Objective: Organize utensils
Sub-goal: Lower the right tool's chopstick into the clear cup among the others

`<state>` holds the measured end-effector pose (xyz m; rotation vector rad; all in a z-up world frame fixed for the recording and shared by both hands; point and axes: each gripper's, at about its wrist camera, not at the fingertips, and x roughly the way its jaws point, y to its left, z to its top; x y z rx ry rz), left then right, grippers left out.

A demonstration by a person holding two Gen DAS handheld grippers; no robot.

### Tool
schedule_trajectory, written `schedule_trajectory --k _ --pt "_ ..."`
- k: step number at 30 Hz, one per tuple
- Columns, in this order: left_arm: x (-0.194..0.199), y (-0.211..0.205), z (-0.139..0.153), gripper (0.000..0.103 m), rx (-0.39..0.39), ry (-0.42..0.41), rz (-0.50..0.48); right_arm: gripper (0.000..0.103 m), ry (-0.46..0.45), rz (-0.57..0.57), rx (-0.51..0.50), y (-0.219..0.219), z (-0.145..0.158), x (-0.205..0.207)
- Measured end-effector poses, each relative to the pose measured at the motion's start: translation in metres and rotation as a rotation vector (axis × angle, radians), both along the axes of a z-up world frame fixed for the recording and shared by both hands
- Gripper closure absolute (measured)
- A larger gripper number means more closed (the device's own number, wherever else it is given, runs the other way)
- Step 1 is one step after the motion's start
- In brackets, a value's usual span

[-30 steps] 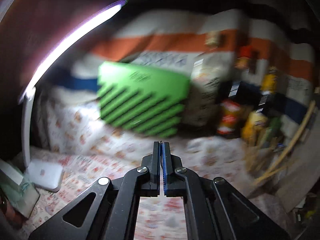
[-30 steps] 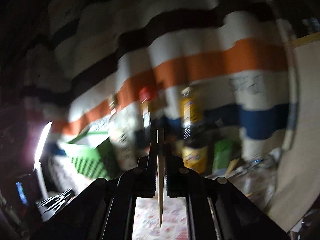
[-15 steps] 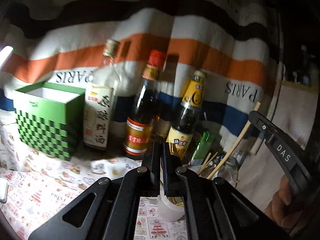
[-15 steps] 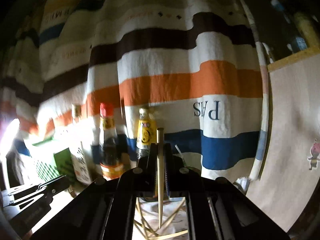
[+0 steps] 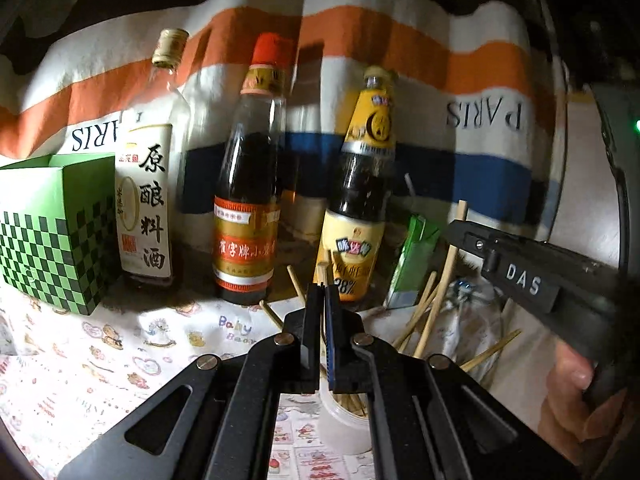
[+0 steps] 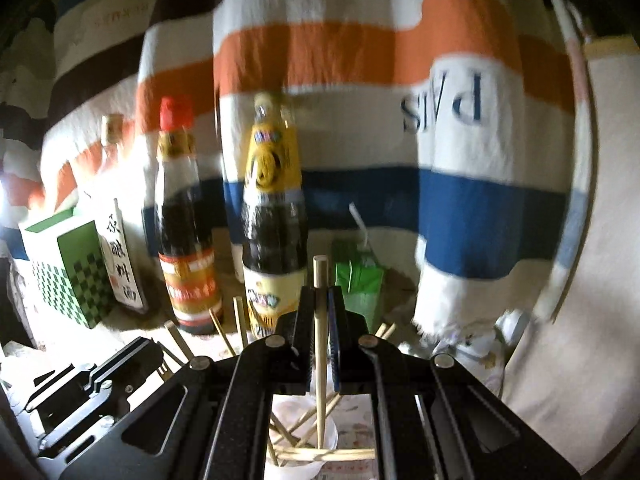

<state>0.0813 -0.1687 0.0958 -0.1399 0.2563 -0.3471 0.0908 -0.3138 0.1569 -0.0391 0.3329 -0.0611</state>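
Note:
My right gripper (image 6: 320,296) is shut on a wooden chopstick (image 6: 320,320), held upright with its lower tip in a white cup (image 6: 304,452) that holds several chopsticks. My left gripper (image 5: 323,292) is shut with nothing between its fingers, just above the same white cup (image 5: 344,424). The right gripper (image 5: 520,276) shows at the right in the left wrist view, with its chopstick (image 5: 448,264) slanting down. More chopsticks (image 5: 416,316) lie loose on the cloth behind the cup.
Three sauce bottles (image 5: 248,184) stand in a row against a striped towel (image 5: 480,128). A green checkered box (image 5: 56,240) stands at the left. A small green carton (image 5: 412,268) stands at the right of the bottles. A patterned cloth (image 5: 120,360) covers the table.
Both grippers swung right from the green box toward the bottles, then moved closer and lower over the white cup. The right gripper kept hold of its chopstick.

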Motion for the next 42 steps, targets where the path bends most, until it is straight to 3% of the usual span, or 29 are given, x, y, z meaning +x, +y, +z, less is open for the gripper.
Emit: schedule_trajectory --k 5,18,30,36,38,40,42 --pt "0.01 -0.009 -0.011 0.102 0.039 0.003 0.012 0.095 0.055 -0.057 0.055 -0.016 -0.009 0.014" --pt "0.033 -0.029 -0.044 0.102 0.104 0.071 0.017 0.095 0.179 -0.034 0.11 -0.033 -0.035 0.038" --pt "0.042 -0.04 -0.066 0.102 0.145 0.116 0.0 0.095 0.157 -0.03 0.198 -0.055 -0.028 0.031" --pt "0.042 -0.047 -0.072 0.102 0.153 0.127 -0.016 0.082 0.131 -0.028 0.205 -0.058 -0.02 0.024" --pt "0.042 -0.048 -0.072 0.101 0.143 0.124 -0.018 0.082 0.122 -0.027 0.206 -0.058 -0.017 0.021" --pt "0.039 -0.044 -0.071 0.088 0.139 0.12 -0.022 0.08 0.112 -0.025 0.209 -0.06 -0.014 0.017" --pt "0.034 -0.034 -0.067 0.048 0.128 0.106 -0.009 0.077 0.104 -0.023 0.213 -0.06 -0.01 0.014"
